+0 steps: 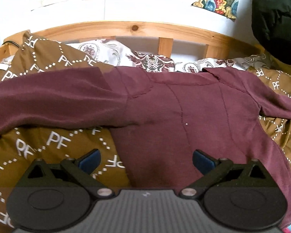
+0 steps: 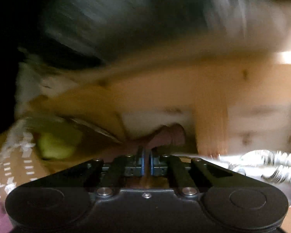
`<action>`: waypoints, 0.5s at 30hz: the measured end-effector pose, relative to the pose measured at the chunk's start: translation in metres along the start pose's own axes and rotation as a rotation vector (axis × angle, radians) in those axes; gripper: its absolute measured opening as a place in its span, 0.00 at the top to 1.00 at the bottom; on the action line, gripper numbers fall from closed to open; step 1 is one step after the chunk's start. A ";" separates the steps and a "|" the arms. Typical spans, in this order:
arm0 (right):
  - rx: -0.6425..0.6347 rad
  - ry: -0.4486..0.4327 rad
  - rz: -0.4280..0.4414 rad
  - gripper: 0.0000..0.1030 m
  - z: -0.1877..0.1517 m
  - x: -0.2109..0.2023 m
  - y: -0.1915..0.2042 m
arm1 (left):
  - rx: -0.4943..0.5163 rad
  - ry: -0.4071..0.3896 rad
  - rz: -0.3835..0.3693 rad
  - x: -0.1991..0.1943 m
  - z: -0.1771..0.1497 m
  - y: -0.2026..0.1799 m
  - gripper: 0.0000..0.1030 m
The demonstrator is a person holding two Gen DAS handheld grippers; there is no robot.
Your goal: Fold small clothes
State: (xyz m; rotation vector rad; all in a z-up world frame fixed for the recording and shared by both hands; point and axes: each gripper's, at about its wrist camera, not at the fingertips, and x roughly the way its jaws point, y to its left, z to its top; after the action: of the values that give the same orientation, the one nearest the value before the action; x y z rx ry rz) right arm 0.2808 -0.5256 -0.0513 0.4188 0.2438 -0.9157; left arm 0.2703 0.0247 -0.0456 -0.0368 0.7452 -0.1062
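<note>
Bedroom setting: pine bed frame (image 1: 133, 27) against a white wall, with a brown coverlet (image 1: 54, 141) printed in white dotted diamonds and "PF" lettering serving as the folding surface; paisley bedding (image 1: 151, 60) beyond it.

Item: maroon long-sleeved top (image 1: 184, 116), laid flat across the coverlet, neckline toward the headboard, both sleeves spread sideways. Fabric was plain, matte and soft-looking, with two curved seams down the body and a few shallow wrinkles. It lay spread out, not yet folded, probably so the sleeves could be turned in first.

Left claw (image 1: 146, 162): jaws wide apart, nothing between them, hovering over the hem with one blue pad (image 1: 90, 161) above the coverlet and the other above the cloth, likely placed to take the lower edge.

Right claw (image 2: 147, 165): jaws drawn together. Its view was heavily blurred; a bunch of maroon cloth (image 2: 170, 134) rose just ahead of the tips, apparently pinched, though which part of the garment could not be told.
</note>
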 end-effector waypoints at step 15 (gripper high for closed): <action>-0.875 -0.539 0.719 0.98 -0.078 -0.219 0.156 | -0.150 -0.216 0.079 -0.048 0.025 0.047 0.01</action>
State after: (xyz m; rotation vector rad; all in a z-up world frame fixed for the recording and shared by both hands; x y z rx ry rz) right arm 0.2751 -0.2505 0.0003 -0.5366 -0.0264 -0.1318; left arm 0.2566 0.0765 0.0019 -0.1594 0.5371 0.0293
